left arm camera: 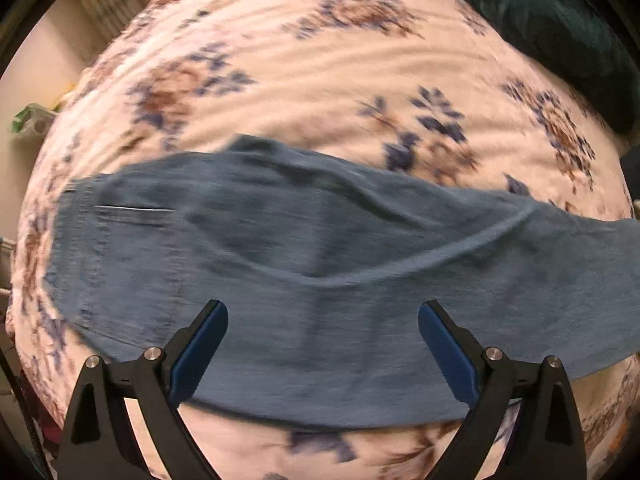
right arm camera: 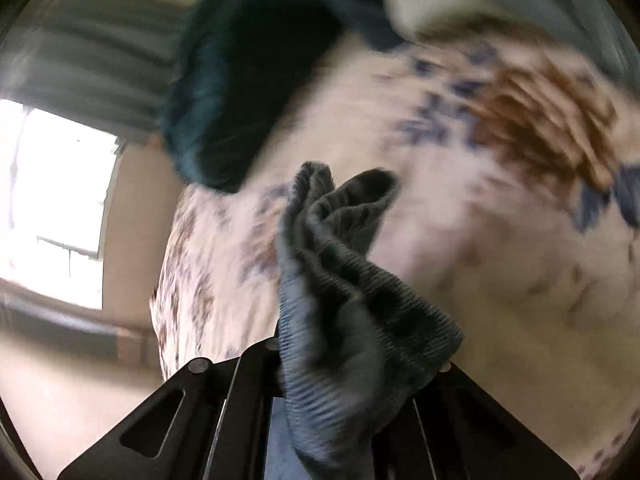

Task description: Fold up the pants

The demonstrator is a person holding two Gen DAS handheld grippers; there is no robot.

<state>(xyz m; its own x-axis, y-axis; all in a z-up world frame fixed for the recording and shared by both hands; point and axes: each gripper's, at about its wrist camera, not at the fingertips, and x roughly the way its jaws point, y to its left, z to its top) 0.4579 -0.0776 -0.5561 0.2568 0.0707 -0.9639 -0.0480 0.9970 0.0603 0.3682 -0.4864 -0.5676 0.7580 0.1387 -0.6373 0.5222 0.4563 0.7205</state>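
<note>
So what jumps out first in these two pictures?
The blue pants stretch across the middle of a floral bedspread, with the left tongs wide open just above them. In the right view, a bunched end of the pants rises out of the shut right tongs. A dark teal pillow lies at the far end of the bed.

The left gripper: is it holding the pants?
No, the left gripper is wide open above the blue pants, its fingers gripping nothing.
</note>
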